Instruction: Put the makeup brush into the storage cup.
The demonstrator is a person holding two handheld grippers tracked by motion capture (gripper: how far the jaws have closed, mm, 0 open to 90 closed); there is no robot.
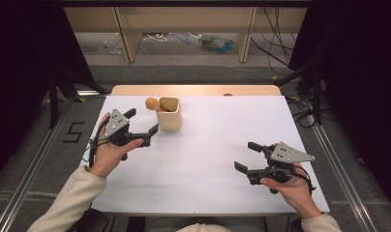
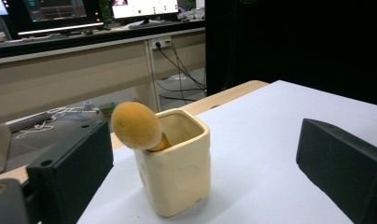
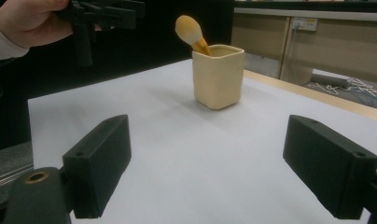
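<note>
At the left of the desk (image 1: 198,159), the left tool (image 1: 144,126) hovers just beside the cream cup (image 1: 168,116), its jaws spread wide and empty. In the left gripper view the cup (image 2: 177,172) sits between the two black jaws, a little nearer the left one, with the orange brush head (image 2: 135,125) leaning out over the cup's rim toward that jaw.

The step in hand looks like a reach for the brush or the cup. To do it well, the left tool should probably settle on one target first: for the brush, come in above the rim and close on the stem just below the fluffy head, not on the soft head itself, then lift straight up so the cup does not tip. For the cup, centre both jaws on its flat sides before closing.

The cup stands upright toward the far left of the white surface. It holds the one brush, handle down inside and head (image 1: 152,103) sticking out over the left rim; nothing else can be made out in it.

At the near right, the right tool (image 1: 244,155) rests well apart from the cup, jaws likewise wide apart and holding nothing. From its own view the cup (image 3: 218,77) and brush (image 3: 188,30) stand far ahead.
</note>
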